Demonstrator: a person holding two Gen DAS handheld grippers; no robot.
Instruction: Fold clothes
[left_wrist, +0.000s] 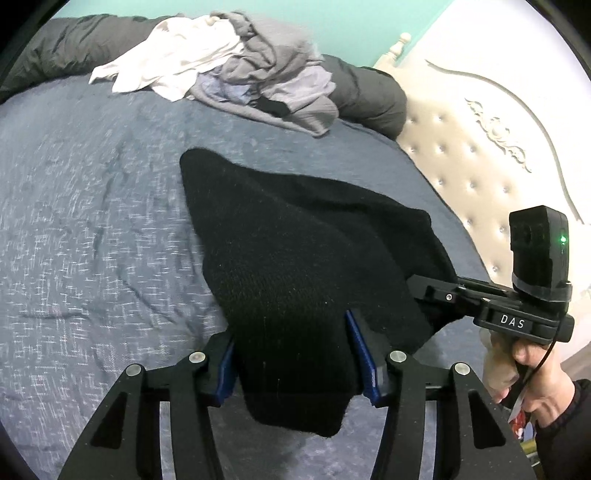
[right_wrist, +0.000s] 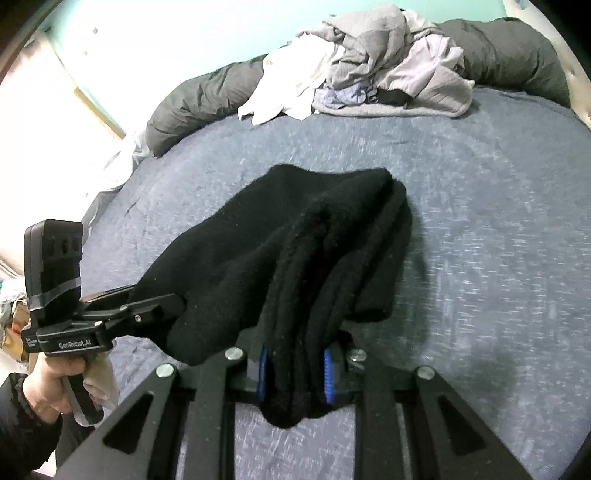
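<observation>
Black knit garment (left_wrist: 295, 251) held up over the blue bedspread (left_wrist: 92, 221), far end trailing down toward the bed, near edge caught at two points.

Left gripper (left_wrist: 295, 354): jaws stand wide apart, cloth bunched between the blue pads and hanging out below them. Pads pressing on both flanks of the fold; whether gripping firmly or only cradling, cannot tell for sure, but reads as clamped on a thick bundle.

Right gripper (right_wrist: 295, 373): jaws drawn closer together, clamped on several stacked layers of the same garment, a lobe of cloth drooping below the pads.

Key relation: long axis of the garment runs straight forward from the jaws, toward the heap of unfolded clothes (left_wrist: 236, 62) at the far side of the bed. Both grippers on the near short edge, side by side, right one showing in the left view at the garment's right corner (left_wrist: 436, 291), left one showing in the right view at its left corner (right_wrist: 155, 306). Neither hand nearer to the free far end; both equally behind it.

Layers visible at the right jaws suggest the piece is already doubled at least once. Judgement: next move likely turns on laying the length down forward along that axis, near edge carried evenly. Risk: uneven pull skews the fold, thick knit slips from the wider left hold.
</observation>
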